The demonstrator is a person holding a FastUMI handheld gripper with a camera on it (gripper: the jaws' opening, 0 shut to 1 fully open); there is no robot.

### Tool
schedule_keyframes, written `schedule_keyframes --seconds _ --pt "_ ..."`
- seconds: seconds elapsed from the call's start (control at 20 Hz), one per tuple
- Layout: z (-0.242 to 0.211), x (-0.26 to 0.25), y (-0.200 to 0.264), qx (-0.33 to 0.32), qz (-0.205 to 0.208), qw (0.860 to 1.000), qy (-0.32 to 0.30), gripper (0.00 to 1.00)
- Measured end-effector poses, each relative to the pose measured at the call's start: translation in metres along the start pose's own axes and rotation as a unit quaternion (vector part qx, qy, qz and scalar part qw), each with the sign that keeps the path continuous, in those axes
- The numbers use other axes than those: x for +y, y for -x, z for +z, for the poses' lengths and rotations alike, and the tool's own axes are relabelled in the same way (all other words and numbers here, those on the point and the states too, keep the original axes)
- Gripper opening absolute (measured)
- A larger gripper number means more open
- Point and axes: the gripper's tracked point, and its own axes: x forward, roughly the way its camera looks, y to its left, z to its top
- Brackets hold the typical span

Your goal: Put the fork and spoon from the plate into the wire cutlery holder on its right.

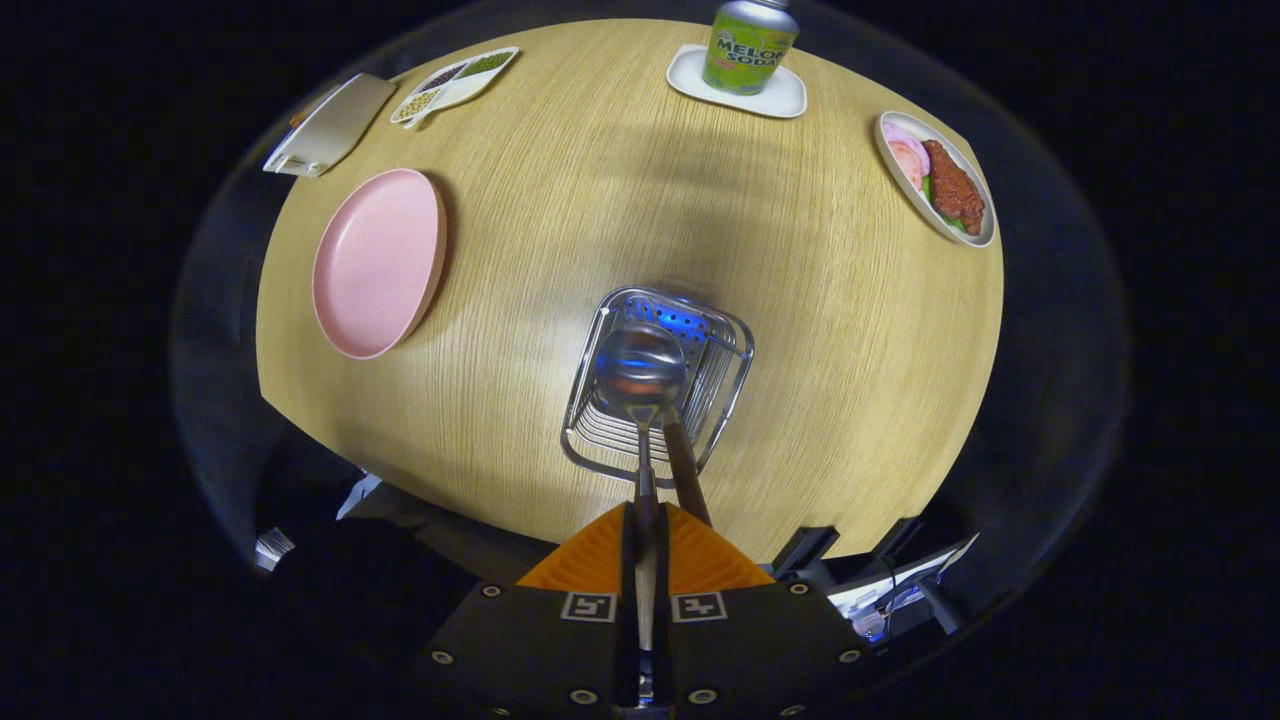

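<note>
Hand-held gripper (pixel 646 528) clamps spoon (pixel 640 375) above wire holder's (pixel 735 345) open rim.

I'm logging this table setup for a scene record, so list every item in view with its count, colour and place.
table: 1, light wood, round, under everything.
wire cutlery holder: 1, silver, just ahead of the claw.
spoon: 1, silver, bowl over the holder, handle between the fingers.
brown handle: 1, leaning at the holder's near edge, beside the spoon's stem.
pink plate: 1, bare, left of the holder.
soda can: 1, green, on a white coaster, far side.
food plate: 1, white, with meat, far right.
divided tray: 1, white, with beans, far left.
beige board: 1, beside the tray.
claw: 1, shut on the spoon.
</note>
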Motion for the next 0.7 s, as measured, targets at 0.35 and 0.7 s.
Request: schedule_keyframes --seconds 0.35,0.7 --pt "0.028 0.002 0.01 -0.059 0.015 0.998 -0.03 0.11" --pt "0.05 0.005 0.052 -0.216 0.034 0.972 -0.081 0.14"
